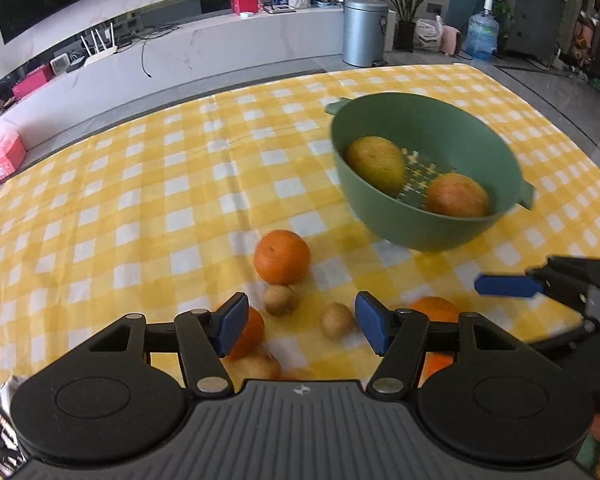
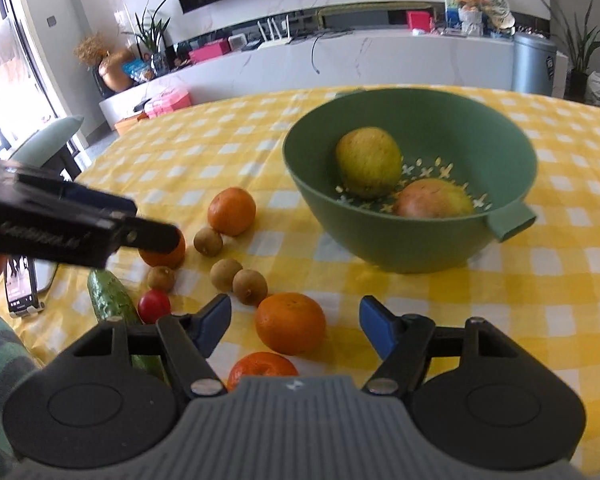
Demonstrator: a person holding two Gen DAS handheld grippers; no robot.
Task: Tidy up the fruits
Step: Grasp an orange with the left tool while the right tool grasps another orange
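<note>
Right gripper [image 2: 294, 326], jaws apart and empty, hovers over an orange [image 2: 290, 323] lying on the near side of the green bowl [image 2: 412, 248]. Left gripper [image 1: 300, 322], likewise apart and empty, hangs above small brown fruits [image 1: 337, 320]. Centre the pads on the orange's widest part before closing. The bowl holds a yellow-green fruit [image 2: 368, 162] and a reddish one [image 2: 432, 199].

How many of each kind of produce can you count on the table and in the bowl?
Oranges: 4
Small brown fruits: 4
Large fruits in bowl: 2
Tomato: 1
Cucumber: 1
Total: 12
</note>
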